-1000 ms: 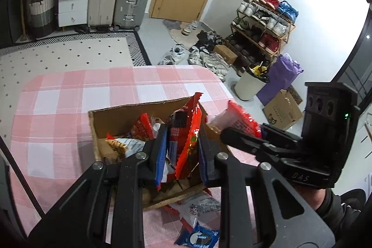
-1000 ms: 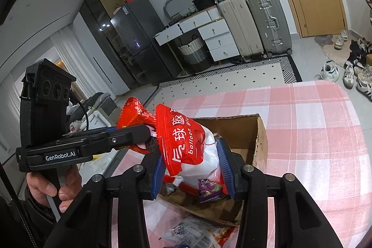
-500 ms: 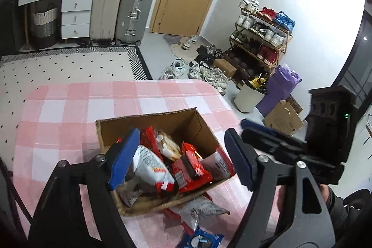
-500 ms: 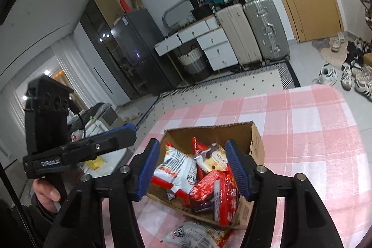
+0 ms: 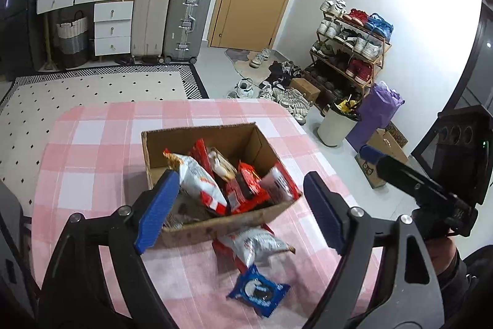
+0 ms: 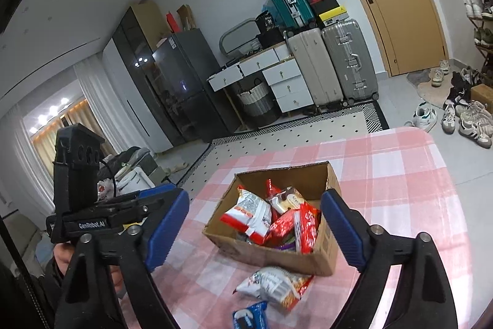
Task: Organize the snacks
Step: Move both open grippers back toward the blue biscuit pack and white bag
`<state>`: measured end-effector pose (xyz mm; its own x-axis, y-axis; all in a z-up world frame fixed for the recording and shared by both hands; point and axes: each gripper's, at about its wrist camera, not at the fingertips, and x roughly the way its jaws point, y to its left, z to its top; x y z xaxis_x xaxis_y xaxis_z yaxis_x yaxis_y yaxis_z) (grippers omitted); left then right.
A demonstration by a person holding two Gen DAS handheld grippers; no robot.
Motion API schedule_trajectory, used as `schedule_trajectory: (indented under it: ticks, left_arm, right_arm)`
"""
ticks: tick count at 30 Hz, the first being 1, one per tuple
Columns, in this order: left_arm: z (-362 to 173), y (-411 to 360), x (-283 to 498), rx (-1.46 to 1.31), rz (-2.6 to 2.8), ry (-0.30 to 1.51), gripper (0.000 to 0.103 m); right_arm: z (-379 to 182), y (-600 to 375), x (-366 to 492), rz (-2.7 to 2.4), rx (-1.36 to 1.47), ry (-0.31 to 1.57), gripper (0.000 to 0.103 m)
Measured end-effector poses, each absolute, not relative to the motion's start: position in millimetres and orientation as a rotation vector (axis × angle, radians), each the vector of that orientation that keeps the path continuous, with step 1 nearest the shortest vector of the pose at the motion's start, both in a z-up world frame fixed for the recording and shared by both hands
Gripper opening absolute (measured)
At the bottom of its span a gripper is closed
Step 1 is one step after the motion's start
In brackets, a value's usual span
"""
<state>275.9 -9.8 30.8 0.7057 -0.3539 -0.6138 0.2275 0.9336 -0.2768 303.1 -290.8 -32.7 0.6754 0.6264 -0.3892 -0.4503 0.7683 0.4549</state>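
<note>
An open cardboard box (image 5: 197, 130) (image 6: 334, 178) stands on the pink checked table and holds several red and white snack packets (image 5: 200, 184) (image 6: 249, 211). In front of it on the cloth lie a white and red packet (image 5: 255, 242) (image 6: 274, 282) and a blue biscuit packet (image 5: 258, 293) (image 6: 249, 316). My left gripper (image 5: 240, 211) hovers on the near side of the box, its jaws opening with nothing between them. My right gripper (image 6: 254, 225) does the same beside it, jaws opening and empty. Each gripper shows at the edge of the other's view.
The pink checked tablecloth (image 5: 92, 159) ends in a rounded far edge, with floor beyond. A white bin (image 5: 334, 125), a purple bag and a shoe rack (image 5: 348, 51) stand to the right. Suitcases (image 5: 185, 23) and white drawers line the far wall.
Both grippers let go of the red snack packets they held, which now lie in the box. Both jaws have spread wide, and both grippers have drawn back and up from the box.
</note>
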Motion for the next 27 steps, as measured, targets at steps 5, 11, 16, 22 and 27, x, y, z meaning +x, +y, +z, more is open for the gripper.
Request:
schedule_trajectory:
  ticks: [5, 11, 16, 22, 27]
  left_arm:
    - [38, -18, 248, -0.161, -0.311, 0.701, 0.084]
    - [45, -22, 220, -0.155, -0.306, 0.683, 0.086]
    - [51, -25, 197, -0.132, -0.301, 0.651, 0.089]
    - [56, -28, 171, -0.131, -0.299, 0.612, 0.102]
    - [54, -26, 156, -0.149, -0.303, 0.605, 0.102]
  right_arm:
    - [-27, -297, 273, 0.621, 0.334, 0.534, 0.093]
    - [-17, -296, 239, 0.605, 0.292, 0.489, 0.099]
    - [-9, -295, 208, 0.584, 0.253, 0.431, 0.102]
    - [-10, -294, 185, 0.597, 0.246, 0.428, 0.102]
    - [-14, -291, 169, 0.590, 0.227, 0.423, 0.102]
